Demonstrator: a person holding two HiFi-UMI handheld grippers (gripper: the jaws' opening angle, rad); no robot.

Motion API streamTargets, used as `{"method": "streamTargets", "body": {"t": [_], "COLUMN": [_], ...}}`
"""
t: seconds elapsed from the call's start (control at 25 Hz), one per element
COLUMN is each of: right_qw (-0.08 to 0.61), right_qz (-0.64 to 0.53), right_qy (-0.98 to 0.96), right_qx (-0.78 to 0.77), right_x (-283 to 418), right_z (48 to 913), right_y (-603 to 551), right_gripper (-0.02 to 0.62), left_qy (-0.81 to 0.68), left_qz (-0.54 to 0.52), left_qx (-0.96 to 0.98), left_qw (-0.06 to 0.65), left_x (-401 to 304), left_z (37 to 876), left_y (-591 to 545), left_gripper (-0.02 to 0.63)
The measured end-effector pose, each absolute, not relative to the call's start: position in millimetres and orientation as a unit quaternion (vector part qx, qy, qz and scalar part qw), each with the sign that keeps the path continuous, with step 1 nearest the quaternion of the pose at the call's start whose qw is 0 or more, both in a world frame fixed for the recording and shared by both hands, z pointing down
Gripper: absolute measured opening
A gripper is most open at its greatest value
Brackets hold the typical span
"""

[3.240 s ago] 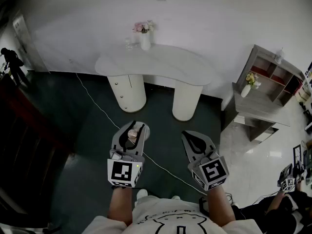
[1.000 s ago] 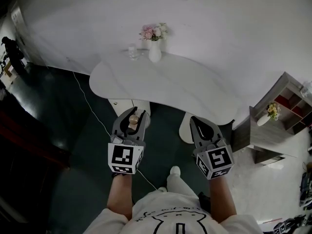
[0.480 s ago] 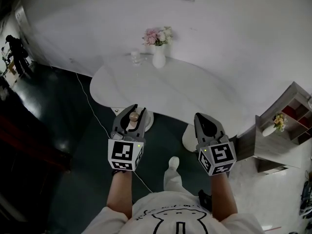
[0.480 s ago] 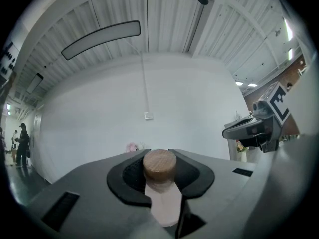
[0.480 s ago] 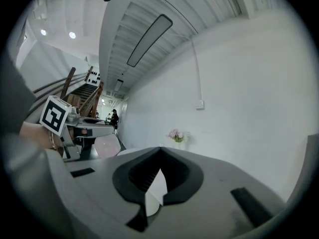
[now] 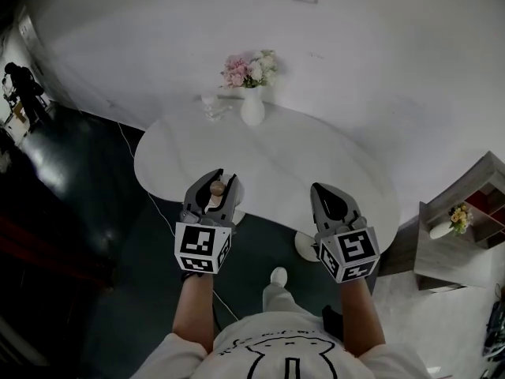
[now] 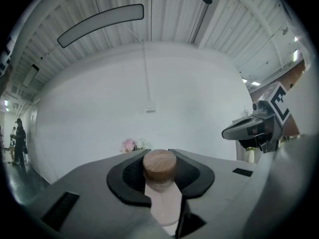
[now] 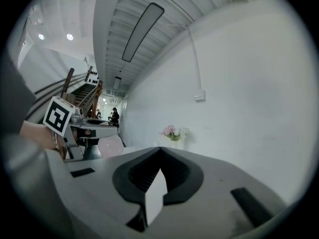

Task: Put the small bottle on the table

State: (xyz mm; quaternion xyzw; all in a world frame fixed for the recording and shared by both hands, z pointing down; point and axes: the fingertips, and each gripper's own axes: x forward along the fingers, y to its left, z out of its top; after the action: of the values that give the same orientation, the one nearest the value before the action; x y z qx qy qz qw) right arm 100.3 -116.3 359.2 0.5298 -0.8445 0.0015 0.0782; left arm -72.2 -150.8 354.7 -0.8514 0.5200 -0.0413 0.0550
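Note:
My left gripper (image 6: 215,178) is shut on the small bottle (image 6: 216,188), a pale bottle with a round wooden cap. In the left gripper view the bottle (image 7: 159,167) stands upright between the dark pads of the left gripper (image 7: 159,152). It hangs above the near left edge of the white rounded table (image 6: 316,160). My right gripper (image 6: 323,189) is shut and holds nothing, over the table's near edge further right. The right gripper view shows the jaws of the right gripper (image 8: 160,149) pressed together with nothing between them.
A white vase of flowers (image 6: 252,105) and a small glass (image 6: 210,105) stand at the table's far side by the wall. A grey shelf unit (image 6: 473,204) is at the right. A cable (image 6: 150,204) runs over the dark floor. A person (image 6: 20,85) stands far left.
The table has come closer and now lies under both grippers' tips. The left gripper still holds the bottle and the right stays shut.

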Motion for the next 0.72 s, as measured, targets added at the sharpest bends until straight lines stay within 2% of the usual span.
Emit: {"method": "streamTargets", "body": {"t": [0.72], "right_qw": [0.087], "right_qz": [0.059], "right_qy": [-0.852], "right_qx": [0.512], "right_x": [125], "right_z": [406], "right_y": [-305], "right_gripper": [-0.006], "left_qy": [0.504], "left_qz": [-0.086], "left_qx": [-0.859], "left_qw": [-0.002], "left_x": [-26], "left_z": [418], "left_y": [-338], "left_gripper": [0.109]}}
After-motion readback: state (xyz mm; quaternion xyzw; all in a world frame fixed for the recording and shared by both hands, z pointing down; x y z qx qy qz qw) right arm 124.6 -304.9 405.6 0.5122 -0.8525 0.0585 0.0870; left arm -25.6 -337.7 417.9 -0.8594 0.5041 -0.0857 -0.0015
